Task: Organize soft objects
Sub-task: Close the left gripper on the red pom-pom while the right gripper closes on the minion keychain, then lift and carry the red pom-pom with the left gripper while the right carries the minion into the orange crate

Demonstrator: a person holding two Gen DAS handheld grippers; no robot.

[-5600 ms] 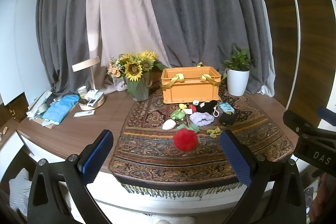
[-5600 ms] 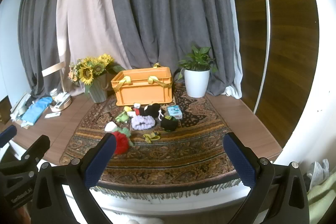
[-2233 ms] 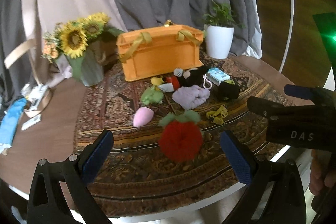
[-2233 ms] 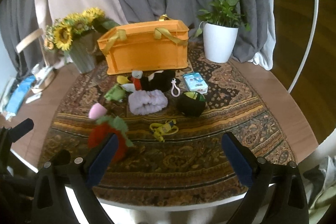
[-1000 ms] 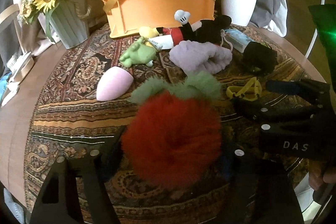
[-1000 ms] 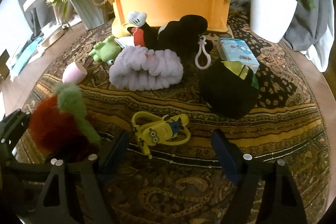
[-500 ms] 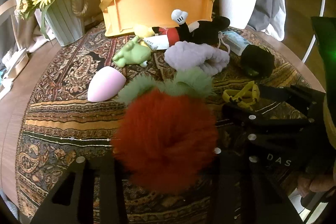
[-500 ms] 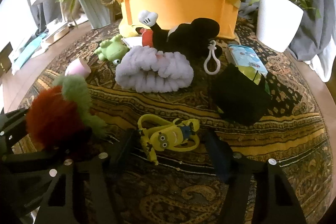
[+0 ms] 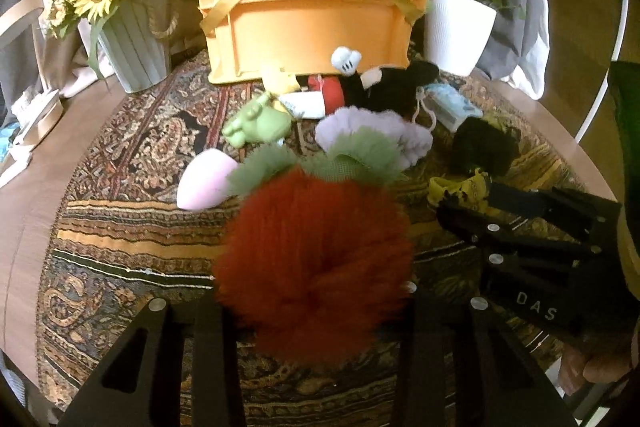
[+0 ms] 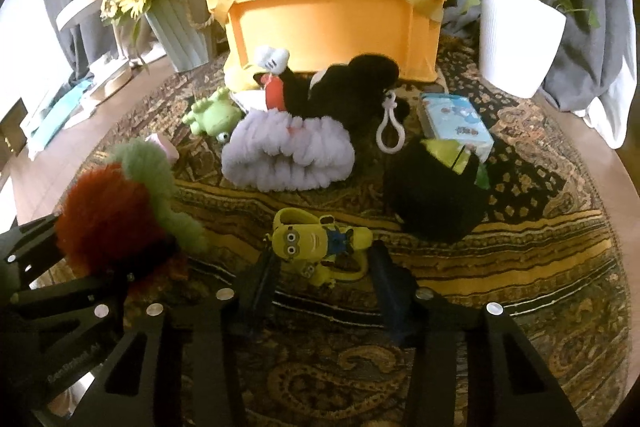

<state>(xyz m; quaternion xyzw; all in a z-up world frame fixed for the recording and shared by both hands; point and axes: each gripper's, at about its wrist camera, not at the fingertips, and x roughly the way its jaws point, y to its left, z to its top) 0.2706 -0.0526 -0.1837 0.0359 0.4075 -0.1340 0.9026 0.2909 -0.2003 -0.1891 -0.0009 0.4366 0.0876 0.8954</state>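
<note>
My left gripper is shut on a fluffy red pompom with green leaves, which also shows in the right wrist view. My right gripper has its fingers on either side of a yellow minion toy lying on the rug; the jaws are narrowed, and whether they grip it is unclear. Behind lie a lilac scrunchie, a black pouch, a black mouse plush, a green frog toy and a pink egg shape. An orange crate stands at the back.
A patterned rug covers the round wooden table. A sunflower vase stands back left, a white plant pot back right, a tissue pack by the pouch. Grey curtains hang behind.
Both grippers have narrowed. The left has closed on the red pompom and lifted it slightly. The right fingers have drawn in around the minion toy.
</note>
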